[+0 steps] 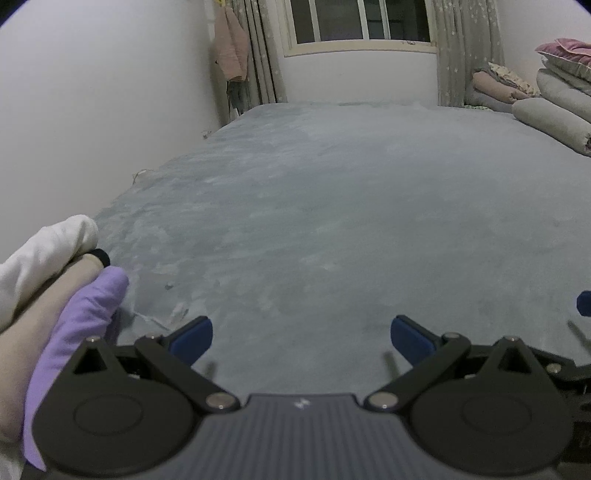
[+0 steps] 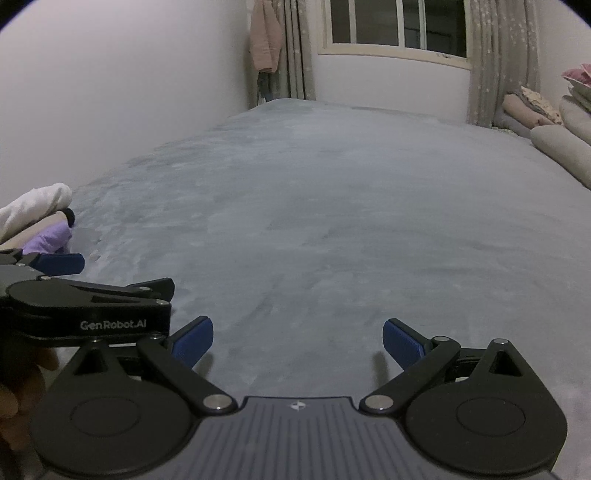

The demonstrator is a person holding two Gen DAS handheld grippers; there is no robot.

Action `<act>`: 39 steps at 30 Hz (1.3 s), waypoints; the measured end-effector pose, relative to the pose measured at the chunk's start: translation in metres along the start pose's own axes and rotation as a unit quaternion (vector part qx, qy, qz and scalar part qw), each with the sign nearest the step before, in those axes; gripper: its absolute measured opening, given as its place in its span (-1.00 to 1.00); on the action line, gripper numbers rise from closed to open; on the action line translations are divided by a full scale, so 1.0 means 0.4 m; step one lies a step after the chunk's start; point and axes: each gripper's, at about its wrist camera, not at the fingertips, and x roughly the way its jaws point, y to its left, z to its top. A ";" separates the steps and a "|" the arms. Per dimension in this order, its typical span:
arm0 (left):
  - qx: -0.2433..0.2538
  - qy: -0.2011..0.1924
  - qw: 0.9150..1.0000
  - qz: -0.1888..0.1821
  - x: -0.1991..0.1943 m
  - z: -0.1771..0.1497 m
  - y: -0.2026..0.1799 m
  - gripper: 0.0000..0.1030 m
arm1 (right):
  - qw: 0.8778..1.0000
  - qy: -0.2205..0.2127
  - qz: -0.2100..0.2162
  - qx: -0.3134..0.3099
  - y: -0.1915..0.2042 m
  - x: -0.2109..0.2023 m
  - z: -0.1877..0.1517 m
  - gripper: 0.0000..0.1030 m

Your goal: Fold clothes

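A pile of folded clothes lies at the left edge of the grey bed (image 1: 332,206): a white piece (image 1: 44,254) on top, a beige one (image 1: 48,295) under it, a purple one (image 1: 88,317) lowest, with a small black bit (image 1: 100,255) poking out. The right wrist view shows the same pile (image 2: 40,218) at far left. My left gripper (image 1: 301,338) hovers open over bare bed, the pile just left of it. My right gripper (image 2: 297,341) is open and empty too. The left gripper's body (image 2: 88,306) shows beside it.
Rolled and stacked bedding (image 1: 554,96) sits at the far right of the bed. A white wall (image 1: 92,92) runs along the left. A window with curtains (image 1: 354,26) is at the far end, with a pink garment (image 1: 231,48) hanging in the corner.
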 end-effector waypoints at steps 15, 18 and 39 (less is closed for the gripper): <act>-0.034 0.032 0.998 -0.047 0.089 -0.001 0.023 1.00 | 0.999 0.013 -0.045 0.029 -0.048 0.045 -0.001 0.92; -0.030 0.031 0.998 -0.042 0.096 -0.002 0.017 1.00 | 0.998 0.014 -0.052 0.028 -0.049 0.050 -0.003 0.94; -0.028 0.020 0.999 -0.033 0.089 -0.022 -0.002 1.00 | 0.996 0.012 -0.085 0.031 -0.046 0.045 -0.010 1.00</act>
